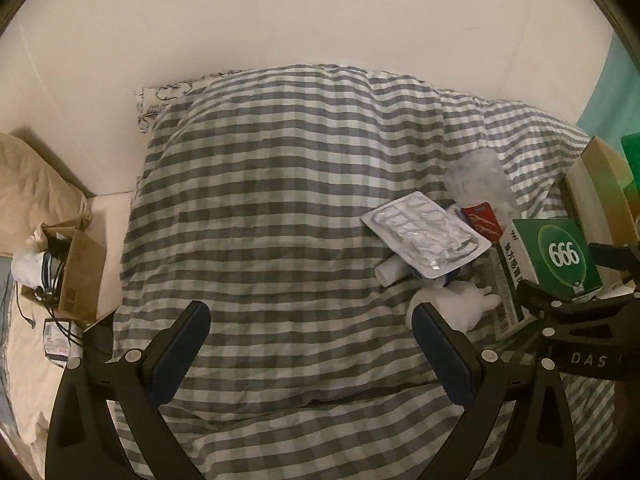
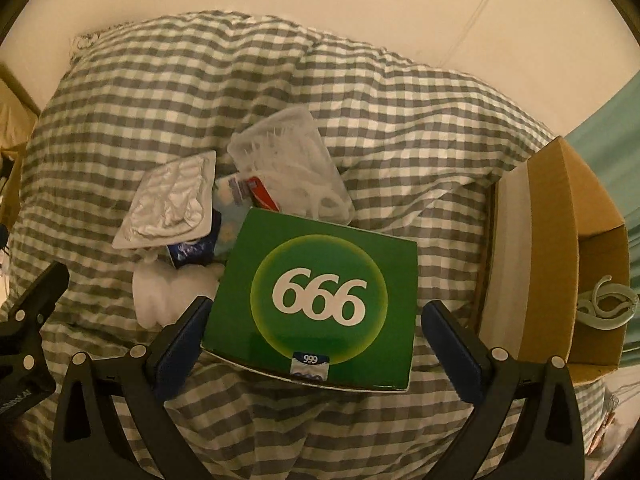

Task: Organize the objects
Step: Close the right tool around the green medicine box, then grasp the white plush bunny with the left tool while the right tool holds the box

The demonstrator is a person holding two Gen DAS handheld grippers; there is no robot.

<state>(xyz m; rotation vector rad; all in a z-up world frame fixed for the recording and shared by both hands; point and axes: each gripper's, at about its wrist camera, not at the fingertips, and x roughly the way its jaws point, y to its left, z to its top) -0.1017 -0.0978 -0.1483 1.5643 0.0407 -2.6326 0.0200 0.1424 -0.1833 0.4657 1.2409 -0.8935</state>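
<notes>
A green medicine box [image 2: 320,300] marked 999 lies on the grey checked quilt [image 2: 160,92], between the fingers of my open right gripper [image 2: 318,320]; the left pad [image 2: 180,344] is at its edge, the right pad stands apart. Behind it lie a silver blister pack [image 2: 172,204], a clear plastic bag of white picks [image 2: 292,160], a small red packet [image 2: 262,194] and a white object [image 2: 160,292]. My left gripper [image 1: 312,324] is open and empty over bare quilt [image 1: 260,200], left of the pile. The box [image 1: 560,256] and blister pack [image 1: 424,232] show there too.
An open cardboard box [image 2: 560,248] with a pale green hook [image 2: 604,300] stands right of the pile. Another small cardboard box [image 1: 80,272] with cables sits at the left of the bed. A white wall [image 1: 320,12] runs behind.
</notes>
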